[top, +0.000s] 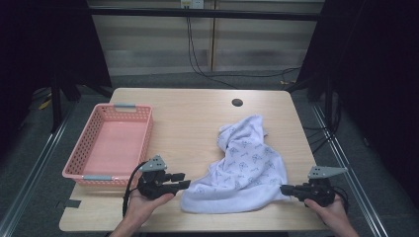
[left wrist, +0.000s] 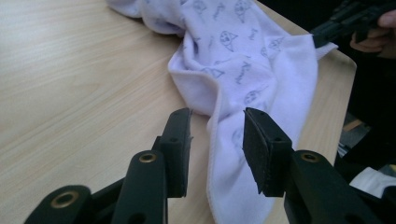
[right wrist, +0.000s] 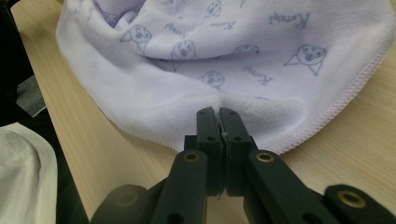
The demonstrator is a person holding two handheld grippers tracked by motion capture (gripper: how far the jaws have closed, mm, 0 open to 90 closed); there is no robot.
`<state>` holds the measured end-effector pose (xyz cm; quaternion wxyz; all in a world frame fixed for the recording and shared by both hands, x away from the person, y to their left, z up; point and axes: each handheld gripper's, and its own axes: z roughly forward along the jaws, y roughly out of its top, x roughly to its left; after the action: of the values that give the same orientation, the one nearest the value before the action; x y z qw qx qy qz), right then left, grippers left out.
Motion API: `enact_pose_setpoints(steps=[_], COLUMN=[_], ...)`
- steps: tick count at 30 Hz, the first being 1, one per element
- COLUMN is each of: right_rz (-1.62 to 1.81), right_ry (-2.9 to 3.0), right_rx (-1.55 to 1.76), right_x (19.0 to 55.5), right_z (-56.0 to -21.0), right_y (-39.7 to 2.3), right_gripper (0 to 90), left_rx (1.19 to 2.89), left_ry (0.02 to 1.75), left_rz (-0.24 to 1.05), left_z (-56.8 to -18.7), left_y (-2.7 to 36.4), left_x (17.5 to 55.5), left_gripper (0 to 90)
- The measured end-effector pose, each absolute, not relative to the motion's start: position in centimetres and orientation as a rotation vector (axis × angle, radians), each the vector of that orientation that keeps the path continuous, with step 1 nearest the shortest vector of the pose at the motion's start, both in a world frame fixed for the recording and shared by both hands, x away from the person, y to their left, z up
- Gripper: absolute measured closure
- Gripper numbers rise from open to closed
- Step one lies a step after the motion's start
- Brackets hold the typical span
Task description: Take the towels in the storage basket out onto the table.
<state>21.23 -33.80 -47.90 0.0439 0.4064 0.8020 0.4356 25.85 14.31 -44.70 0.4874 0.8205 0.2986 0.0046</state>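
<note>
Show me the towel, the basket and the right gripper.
towel (top: 242, 168), high view, middle of the crumpled cloth.
basket (top: 92, 177), high view, near rim.
right gripper (right wrist: 218, 116), right gripper view, tips of its jaws, shut on the towel's edge.

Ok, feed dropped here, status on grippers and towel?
Right gripper shut on towel edge. Left gripper open, towel corner between jaws. Pink basket left, nothing blocking.

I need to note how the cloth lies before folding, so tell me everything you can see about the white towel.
The towel is white, soft-looking terry printed with small bluish drawings and words, its edge stitched. It lies crumpled, bunched in folds, on the wooden table, right of the pink basket. The right gripper is shut on its near right edge. The left gripper stands open astride its near left corner, not pressing it.
</note>
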Motion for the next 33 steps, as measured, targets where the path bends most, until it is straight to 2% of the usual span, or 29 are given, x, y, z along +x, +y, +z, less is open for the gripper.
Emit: enact_pose_setpoints(steps=[2,5,11,16,19,22,25,26,29,33], right_rz=[1.326,1.327,1.323,1.323,1.323,1.318,1.317,1.315,1.321,1.348], right_ry=[2.460,2.456,2.467,2.470,2.468,2.472,2.471,2.470,2.470,2.449], right_rx=[1.238,1.241,1.239,1.236,1.234,1.238,1.241,1.240,1.243,1.248], right_x=[21.2,21.2,21.4,21.4,21.4,21.4,21.4,21.4,21.4,21.4], right_z=[-47.9,-47.9,-48.2,-48.2,-48.3,-48.3,-48.3,-48.3,-48.2,-47.9], right_y=[-33.6,-33.4,-33.2,-33.2,-33.2,-33.2,-33.2,-33.1,-33.1,-33.2], right_gripper=[88.3,88.2,88.1,88.0,87.9,87.8,87.8,87.8,87.8,87.8], left_rx=[2.014,2.105,2.246,2.241,2.282,2.309,2.330,2.349,2.346,2.275], left_ry=[0.655,0.636,0.672,0.637,0.597,0.540,0.500,0.490,0.510,0.585], left_rz=[-0.044,-0.144,-0.113,-0.169,-0.141,-0.117,-0.048,-0.024,-0.035,-0.113], left_z=[-44.9,-46.3,-48.8,-49.5,-49.3,-49.2,-49.2,-49.1,-49.2,-49.0], left_y=[14.0,13.3,12.7,12.7,12.4,12.3,12.3,12.3,12.4,12.6], left_x=[25.5,25.4,25.3,25.4,24.6,23.7,22.8,22.9,23.3,24.5], left_gripper=[69.7,71.4,58.5,42.3,41.7,48.3,62.8,70.2,85.1,86.2])
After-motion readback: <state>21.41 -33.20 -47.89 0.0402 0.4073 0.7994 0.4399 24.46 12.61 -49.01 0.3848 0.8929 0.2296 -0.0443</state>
